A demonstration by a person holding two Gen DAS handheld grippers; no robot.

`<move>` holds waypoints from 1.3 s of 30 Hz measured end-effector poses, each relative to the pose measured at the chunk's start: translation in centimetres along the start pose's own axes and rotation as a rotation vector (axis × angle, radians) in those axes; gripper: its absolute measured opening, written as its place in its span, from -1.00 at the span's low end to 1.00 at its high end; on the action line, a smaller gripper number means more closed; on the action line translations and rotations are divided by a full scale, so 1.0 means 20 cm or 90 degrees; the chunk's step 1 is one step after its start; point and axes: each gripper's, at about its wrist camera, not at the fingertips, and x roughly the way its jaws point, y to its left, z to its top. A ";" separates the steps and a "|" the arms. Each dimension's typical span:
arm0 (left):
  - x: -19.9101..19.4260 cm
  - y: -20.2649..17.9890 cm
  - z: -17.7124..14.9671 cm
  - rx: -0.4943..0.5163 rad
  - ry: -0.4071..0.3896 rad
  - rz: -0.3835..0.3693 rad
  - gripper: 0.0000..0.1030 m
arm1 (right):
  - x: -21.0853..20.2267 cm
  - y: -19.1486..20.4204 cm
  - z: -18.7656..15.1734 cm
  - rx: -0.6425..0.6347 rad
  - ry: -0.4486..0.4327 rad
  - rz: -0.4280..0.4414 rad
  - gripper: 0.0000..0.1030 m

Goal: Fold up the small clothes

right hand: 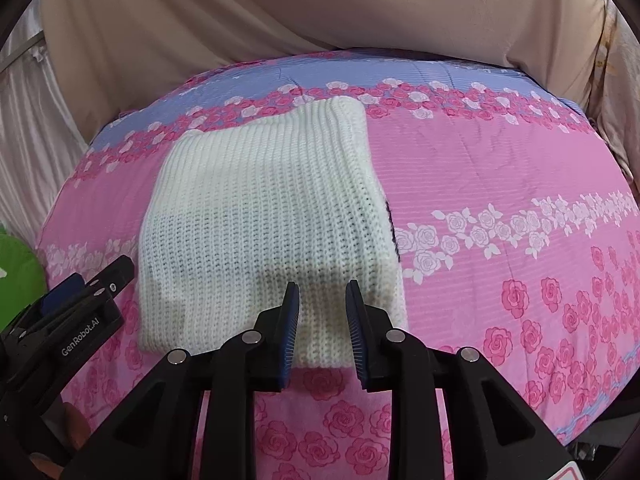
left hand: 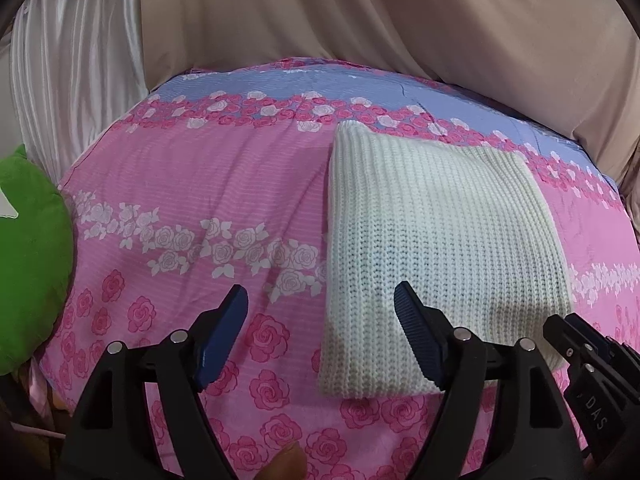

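A cream ribbed knit garment (left hand: 440,240) (right hand: 264,220) lies folded into a thick rectangle on the pink rose-print bedsheet (left hand: 180,184) (right hand: 500,168). My left gripper (left hand: 320,292) hovers over the garment's near left corner with its blue pads wide apart and nothing pressed between them; it also shows at the left edge of the right wrist view (right hand: 92,292). My right gripper (right hand: 323,286) hangs above the garment's near edge, its jaws a narrow gap apart and holding nothing. Its black body shows low on the right in the left wrist view (left hand: 580,340). A dark strip (right hand: 390,220) peeks out at the garment's right side.
A green cushion (left hand: 28,272) (right hand: 16,272) lies at the bed's left edge. Beige cloth (left hand: 400,20) (right hand: 320,8) drapes behind the bed, and a pale curtain (left hand: 72,64) hangs at the far left. Bare sheet stretches to the left and right of the garment.
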 end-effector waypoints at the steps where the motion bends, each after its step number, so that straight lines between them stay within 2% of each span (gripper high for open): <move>1: 0.00 0.00 0.00 0.000 0.001 0.000 0.42 | 0.00 0.00 0.00 -0.002 -0.001 0.001 -0.53; 10: -0.01 -0.02 -0.03 0.013 0.019 -0.001 0.42 | -0.06 -0.01 -0.02 0.009 -0.012 -0.004 -0.53; 19: -0.12 -0.10 -0.06 0.056 0.007 0.008 0.45 | -0.20 -0.15 -0.07 0.042 -0.027 -0.020 -0.53; 25: -0.14 -0.15 -0.15 0.066 0.028 0.017 0.45 | -0.21 -0.17 -0.15 0.030 -0.005 -0.015 -0.53; 39: -0.25 -0.17 -0.23 0.075 0.016 0.024 0.45 | -0.29 -0.17 -0.27 0.025 -0.005 -0.002 -0.53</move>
